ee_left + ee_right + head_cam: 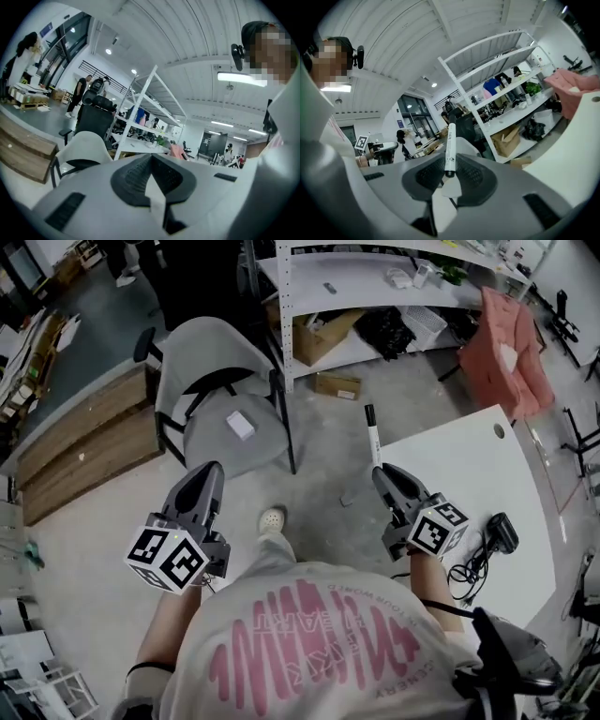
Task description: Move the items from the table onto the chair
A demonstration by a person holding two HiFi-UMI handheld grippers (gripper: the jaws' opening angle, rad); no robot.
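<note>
A grey chair (211, 444) stands on the floor ahead at the left, with a small white box (240, 425) lying on its seat. My right gripper (381, 472) is shut on a white marker pen with a black cap (372, 432), which sticks out forward from the jaws. In the right gripper view the marker (450, 143) rises from between the pads of that gripper (449, 172). My left gripper (212, 471) hangs near the chair's front edge, its jaws together with nothing in them. In the left gripper view the gripper (151, 157) points toward the chair (79, 143).
The white table (469, 460) is at the right, with a black handheld device and its cable (500, 533) on it. A metal shelf rack (375, 292) with cardboard boxes (319, 334) stands behind. A wooden bench (84, 442) is at the left and a pink cloth (506, 352) at the back right.
</note>
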